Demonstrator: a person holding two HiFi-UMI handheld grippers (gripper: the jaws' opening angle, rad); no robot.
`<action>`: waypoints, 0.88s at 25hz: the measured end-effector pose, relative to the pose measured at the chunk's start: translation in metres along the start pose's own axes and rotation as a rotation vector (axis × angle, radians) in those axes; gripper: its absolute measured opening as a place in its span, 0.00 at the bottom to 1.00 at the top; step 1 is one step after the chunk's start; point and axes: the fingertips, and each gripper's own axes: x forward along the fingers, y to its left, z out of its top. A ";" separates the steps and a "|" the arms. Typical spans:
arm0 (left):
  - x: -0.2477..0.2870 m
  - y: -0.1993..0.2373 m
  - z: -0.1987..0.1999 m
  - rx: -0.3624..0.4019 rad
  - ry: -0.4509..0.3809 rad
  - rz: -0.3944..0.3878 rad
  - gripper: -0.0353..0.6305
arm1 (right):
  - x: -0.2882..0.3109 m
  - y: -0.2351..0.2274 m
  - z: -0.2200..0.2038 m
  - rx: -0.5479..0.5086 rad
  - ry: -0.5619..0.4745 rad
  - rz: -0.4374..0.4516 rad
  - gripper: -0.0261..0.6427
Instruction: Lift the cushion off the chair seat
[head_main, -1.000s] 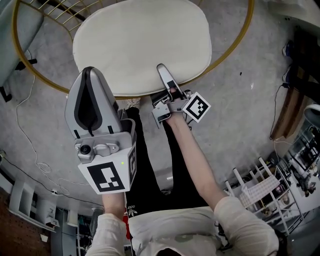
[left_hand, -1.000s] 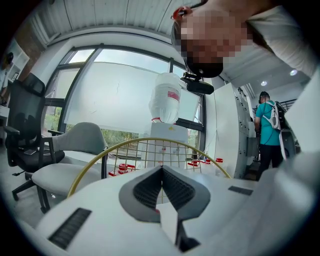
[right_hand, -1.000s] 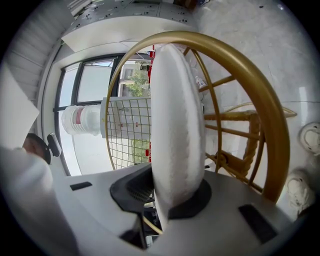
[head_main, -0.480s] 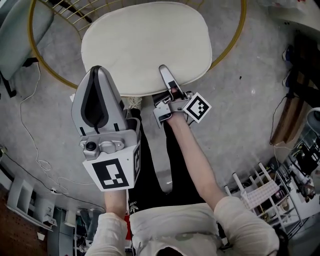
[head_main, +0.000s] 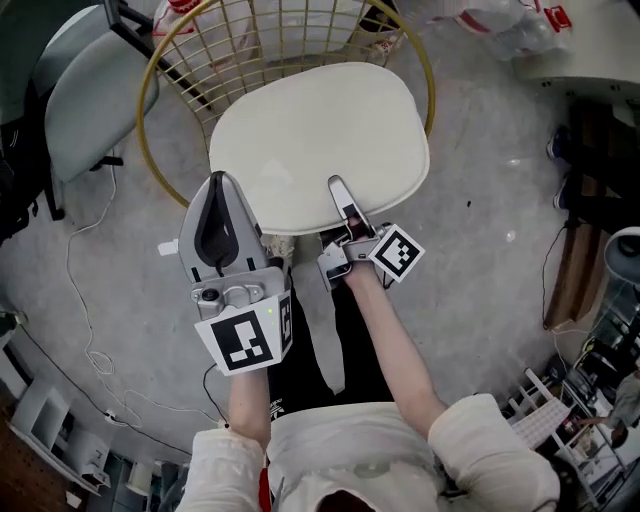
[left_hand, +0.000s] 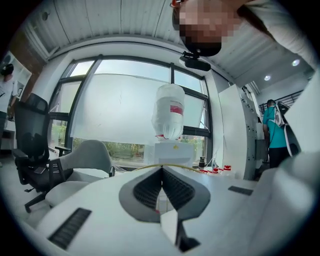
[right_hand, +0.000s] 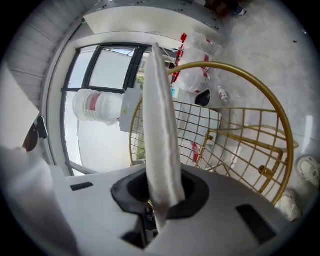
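The cream oval cushion (head_main: 320, 135) lies over the gold wire chair (head_main: 143, 150). My right gripper (head_main: 342, 195), turned on its side, is shut on the cushion's front edge. Its jaws have just been closing, with the cushion between them. In the right gripper view the cushion (right_hand: 159, 130) runs up from my right gripper (right_hand: 161, 185) as a thick pale band, and the chair's gold ring (right_hand: 272, 105) and wire grid stand apart from it. My left gripper (head_main: 222, 195) lies flat at the cushion's front left edge. In the left gripper view my left gripper (left_hand: 161, 170) is shut, with nothing visible between its pads.
A grey office chair (head_main: 90, 90) stands left of the gold chair. Cables (head_main: 80, 300) trail over the concrete floor. Plastic bags and bottles (head_main: 500, 25) lie at the top right, with racks (head_main: 600, 300) at the right edge. A water dispenser (left_hand: 168, 117) stands ahead by the window.
Both grippers have risen with the cushion's front edge. The head view has pulled back, so the chair's wire back and more floor now show. The right grip has stayed on the front edge.
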 end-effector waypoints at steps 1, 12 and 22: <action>0.001 0.001 0.008 -0.005 -0.008 0.008 0.07 | 0.002 0.013 0.006 -0.011 -0.006 0.016 0.12; -0.005 0.001 0.151 -0.032 -0.123 0.039 0.07 | -0.014 0.206 0.069 -0.137 -0.133 0.190 0.11; -0.007 -0.016 0.312 0.006 -0.337 0.008 0.07 | -0.042 0.419 0.126 -0.377 -0.277 0.452 0.11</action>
